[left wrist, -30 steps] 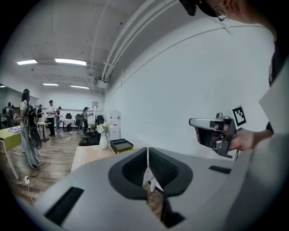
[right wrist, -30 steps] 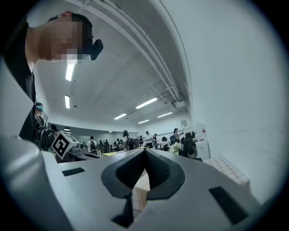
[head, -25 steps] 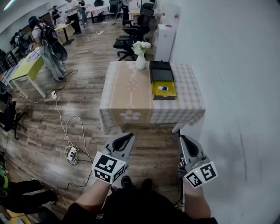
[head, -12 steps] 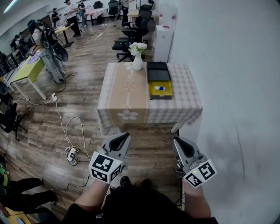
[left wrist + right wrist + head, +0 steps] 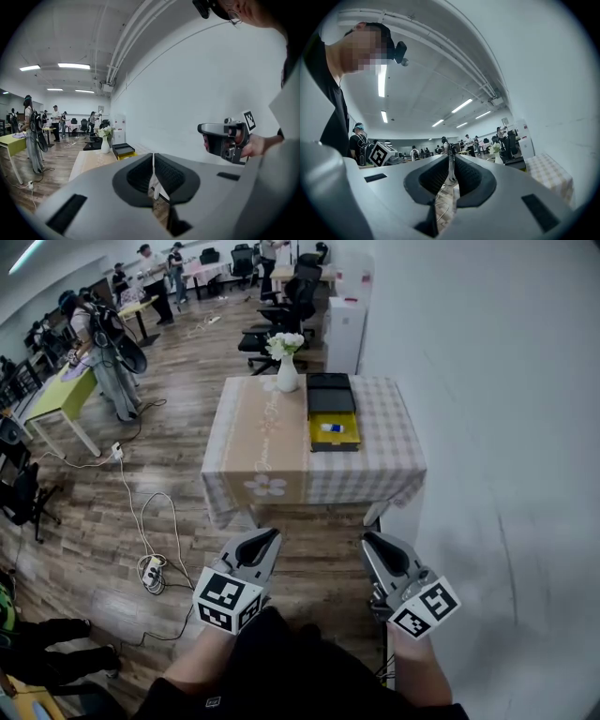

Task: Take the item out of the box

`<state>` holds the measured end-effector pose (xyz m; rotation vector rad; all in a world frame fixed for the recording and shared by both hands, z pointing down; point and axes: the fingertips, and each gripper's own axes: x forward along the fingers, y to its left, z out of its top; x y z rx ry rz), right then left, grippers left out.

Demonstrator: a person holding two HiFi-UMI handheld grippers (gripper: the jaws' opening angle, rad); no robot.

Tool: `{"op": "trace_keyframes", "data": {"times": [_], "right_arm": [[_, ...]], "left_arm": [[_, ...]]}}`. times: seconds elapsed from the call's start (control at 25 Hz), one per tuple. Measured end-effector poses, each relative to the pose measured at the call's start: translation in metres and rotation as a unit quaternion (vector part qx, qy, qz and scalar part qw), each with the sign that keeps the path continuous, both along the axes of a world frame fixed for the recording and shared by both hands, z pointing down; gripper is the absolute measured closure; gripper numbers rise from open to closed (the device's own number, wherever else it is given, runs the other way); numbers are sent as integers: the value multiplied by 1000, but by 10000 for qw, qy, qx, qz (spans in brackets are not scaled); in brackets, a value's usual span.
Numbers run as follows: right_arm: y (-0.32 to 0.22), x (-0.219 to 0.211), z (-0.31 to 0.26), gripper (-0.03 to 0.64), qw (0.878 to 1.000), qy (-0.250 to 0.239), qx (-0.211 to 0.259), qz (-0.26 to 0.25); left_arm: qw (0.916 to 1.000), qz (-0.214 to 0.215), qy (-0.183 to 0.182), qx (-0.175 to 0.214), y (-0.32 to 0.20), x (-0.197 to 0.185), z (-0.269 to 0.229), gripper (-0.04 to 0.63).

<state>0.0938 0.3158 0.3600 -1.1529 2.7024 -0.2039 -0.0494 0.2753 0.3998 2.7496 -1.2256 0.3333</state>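
An open box with a yellow lining (image 5: 335,430) lies on the checked table (image 5: 389,451) ahead, its black lid (image 5: 328,390) folded back. A small white and blue item (image 5: 332,427) rests inside. The box also shows small in the left gripper view (image 5: 123,151). My left gripper (image 5: 268,540) and right gripper (image 5: 372,542) hover over the wooden floor well short of the table, both shut with nothing between the jaws. In the left gripper view the jaws (image 5: 153,161) meet; the right gripper's jaws (image 5: 450,164) meet too.
A white vase of flowers (image 5: 286,364) stands at the table's far end beside a beige runner (image 5: 269,437). A white wall (image 5: 506,427) runs along the right. Cables and a power strip (image 5: 150,568) lie on the floor left. Office chairs (image 5: 272,320) and people stand further off.
The table and box have shifted slightly left and away in the head view. Both grippers stay low and shut in about the same place.
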Motion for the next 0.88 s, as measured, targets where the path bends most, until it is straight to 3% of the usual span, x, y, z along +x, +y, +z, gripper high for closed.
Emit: {"op": "trace_keyframes", "data": {"times": [0.4, 0.88], "right_arm": [[-28, 7, 21, 577, 9996, -44, -283, -88], [-124, -9, 42, 577, 9977, 46, -682, 6]], "left_arm": [[9999, 112, 48, -79, -30, 16, 12, 574], [9991, 311, 204, -210, -126, 6, 20, 574]]}}
